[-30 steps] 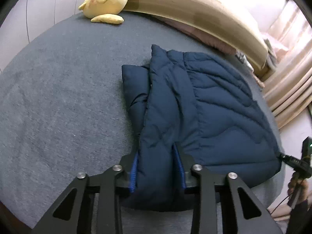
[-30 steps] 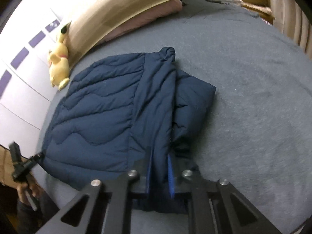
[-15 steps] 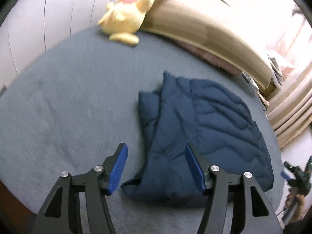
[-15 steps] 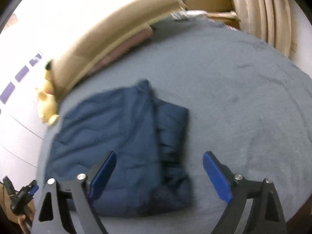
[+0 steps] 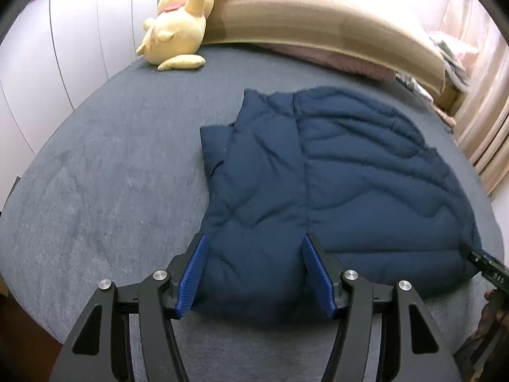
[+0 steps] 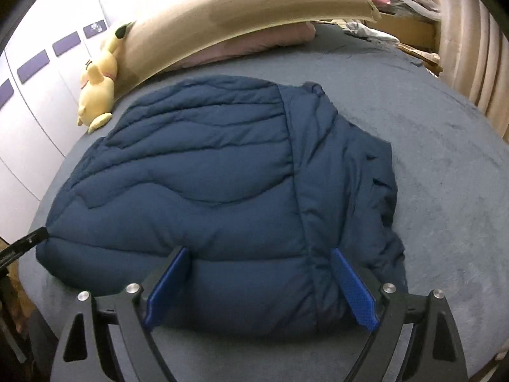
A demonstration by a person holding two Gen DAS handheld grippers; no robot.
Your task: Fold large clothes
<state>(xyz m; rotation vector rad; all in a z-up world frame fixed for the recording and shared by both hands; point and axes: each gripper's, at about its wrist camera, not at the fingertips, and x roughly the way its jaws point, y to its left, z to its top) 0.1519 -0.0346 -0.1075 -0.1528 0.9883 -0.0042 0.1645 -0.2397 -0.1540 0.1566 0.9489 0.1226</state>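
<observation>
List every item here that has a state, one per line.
Navy puffer jacket: partly folded, lying flat on the bed.
Left hand-held gripper: open, straddling the jacket's near edge.
Right hand-held gripper: open, straddling the jacket's near edge.
Yellow plush toy: leaning against the headboard.

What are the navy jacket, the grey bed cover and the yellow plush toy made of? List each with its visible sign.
Navy quilted jacket: likely smooth synthetic shell with padded filling; stitched wavy channels puff up, faint sheen.
Grey bed cover: soft, matte, napped fabric, perhaps fleece; mottled brushed marks.
Yellow plush toy: short-pile plush, stuffed; fuzzy rounded limbs.
</observation>
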